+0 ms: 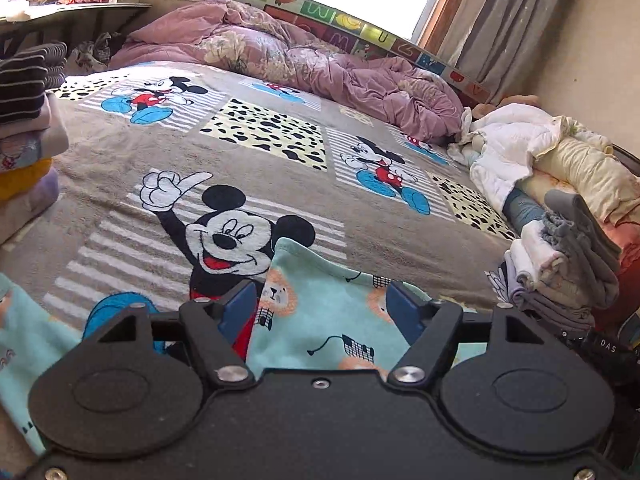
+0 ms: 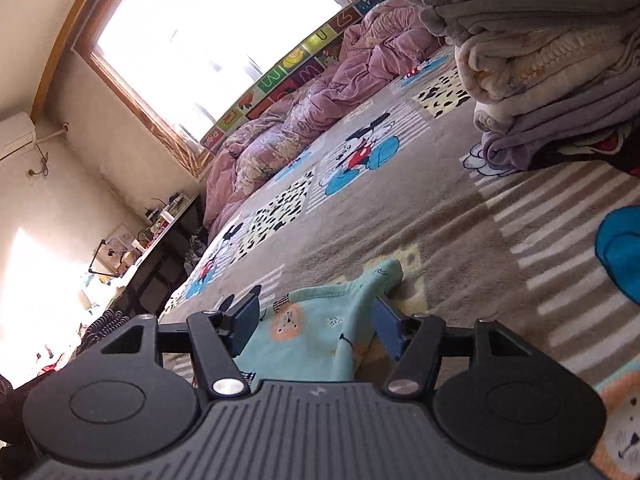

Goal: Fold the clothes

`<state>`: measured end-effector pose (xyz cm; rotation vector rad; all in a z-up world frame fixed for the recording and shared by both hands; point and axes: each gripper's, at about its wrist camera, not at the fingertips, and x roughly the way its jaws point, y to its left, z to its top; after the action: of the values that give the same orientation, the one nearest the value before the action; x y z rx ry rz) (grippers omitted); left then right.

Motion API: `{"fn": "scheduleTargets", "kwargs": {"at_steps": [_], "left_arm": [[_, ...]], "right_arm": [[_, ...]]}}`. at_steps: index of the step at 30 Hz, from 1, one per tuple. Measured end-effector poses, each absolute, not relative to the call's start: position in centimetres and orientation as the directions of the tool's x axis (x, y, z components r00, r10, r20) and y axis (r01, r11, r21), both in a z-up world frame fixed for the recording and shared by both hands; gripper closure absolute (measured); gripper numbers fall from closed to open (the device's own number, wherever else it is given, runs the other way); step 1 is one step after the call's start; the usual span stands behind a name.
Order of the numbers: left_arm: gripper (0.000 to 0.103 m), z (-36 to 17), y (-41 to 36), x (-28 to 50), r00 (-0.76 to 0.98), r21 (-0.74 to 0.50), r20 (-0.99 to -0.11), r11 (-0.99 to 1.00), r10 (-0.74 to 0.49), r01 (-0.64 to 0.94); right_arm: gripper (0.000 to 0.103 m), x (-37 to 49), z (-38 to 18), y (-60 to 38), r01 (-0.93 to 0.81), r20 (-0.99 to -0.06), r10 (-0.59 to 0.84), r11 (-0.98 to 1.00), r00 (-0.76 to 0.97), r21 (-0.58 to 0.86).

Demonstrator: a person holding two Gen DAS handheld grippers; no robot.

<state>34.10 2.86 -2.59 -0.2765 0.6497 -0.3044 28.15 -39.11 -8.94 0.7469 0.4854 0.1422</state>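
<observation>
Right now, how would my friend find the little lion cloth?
Look at the big bed with the cartoon mouse blanket. At its near edge, in front of the biggest smiling mouse face, lies the lion cloth. It is the only mint-green one, dotted with orange lions.

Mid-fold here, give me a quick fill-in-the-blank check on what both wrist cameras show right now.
1. The garment lying between the left claw fingers is teal with a printed ____ pattern.
2. The blanket under it shows a cartoon ____ with round black ears.
3. Bunched along the far side of the bed, below the window, lies a ____-coloured quilt.
4. In the right wrist view, the right claw stands ____ over the garment, its pads not pressing the cloth.

Missing words: lion; mouse; pink; open
</observation>
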Motion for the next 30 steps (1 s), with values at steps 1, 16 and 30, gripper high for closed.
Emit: {"fn": "scheduleTargets", "kwargs": {"at_steps": [1,16,30], "left_arm": [[0.031,-3.2,2.7,35.7,0.747,-0.348,-0.558,0.919,-0.361,0.185],[0.035,-11.0,1.8,45.8,0.643,-0.385,-0.653,0.907,-0.399,0.172],[0.091,-13.1,4.1,46.8,0.651,-0.560,-0.617,0.828,-0.443,0.032]], "right_arm": [[0.039,29.9,-9.4,-39.5,0.058,-0.397,0.302,0.729,0.867,0.682],[0.041,36.5,-14.3,-40.7,0.088,-0.478,0.384,0.701,0.790,0.708],[0.093,37.4,-14.0,-41.2,0.095,-0.517,0.227,0.846,0.826,0.525]]}}
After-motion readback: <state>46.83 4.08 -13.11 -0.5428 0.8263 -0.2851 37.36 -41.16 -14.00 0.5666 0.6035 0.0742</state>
